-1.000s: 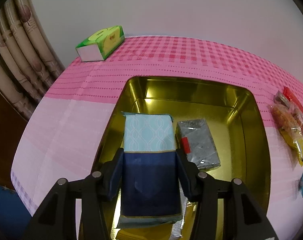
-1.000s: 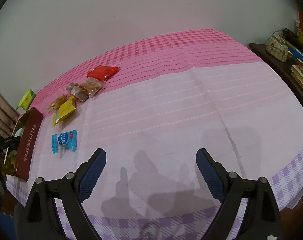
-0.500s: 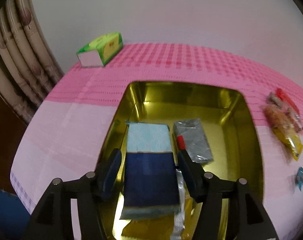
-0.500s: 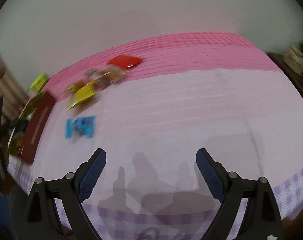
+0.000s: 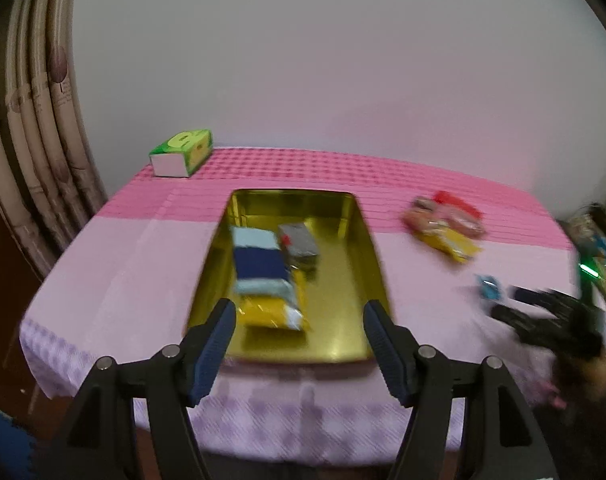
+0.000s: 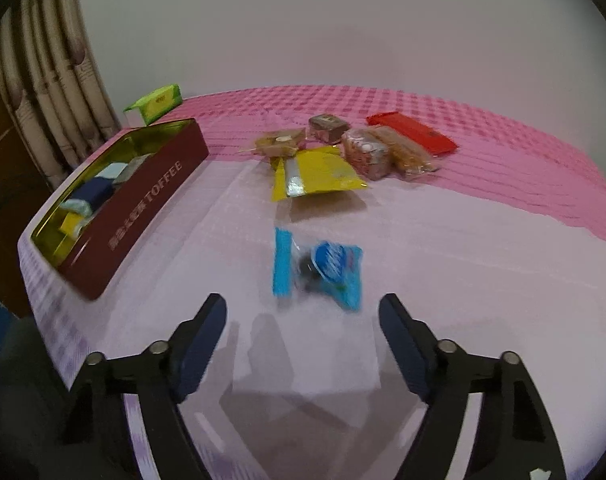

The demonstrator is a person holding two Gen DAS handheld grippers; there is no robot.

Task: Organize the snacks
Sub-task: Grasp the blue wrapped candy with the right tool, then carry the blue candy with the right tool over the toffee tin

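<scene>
A: Right wrist view: right gripper (image 6: 303, 312) half spread, jaws just been closing, nothing between them. Heading for the blue cookie packet (image 6: 317, 268) at twelve o'clock, flat on the tablecloth (image 6: 483, 264).

B: Left gripper (image 5: 299, 328) empty, jaws just been opening. Next: straddle the crinkly packet, pinch, carry to the toffee tin (image 6: 143, 204) at ten o'clock.

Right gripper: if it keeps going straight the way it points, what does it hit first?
Most likely the blue cookie packet, lying on the tablecloth just ahead of the open right gripper. Nothing stands between them, though blur leaves depth uncertain.
</scene>
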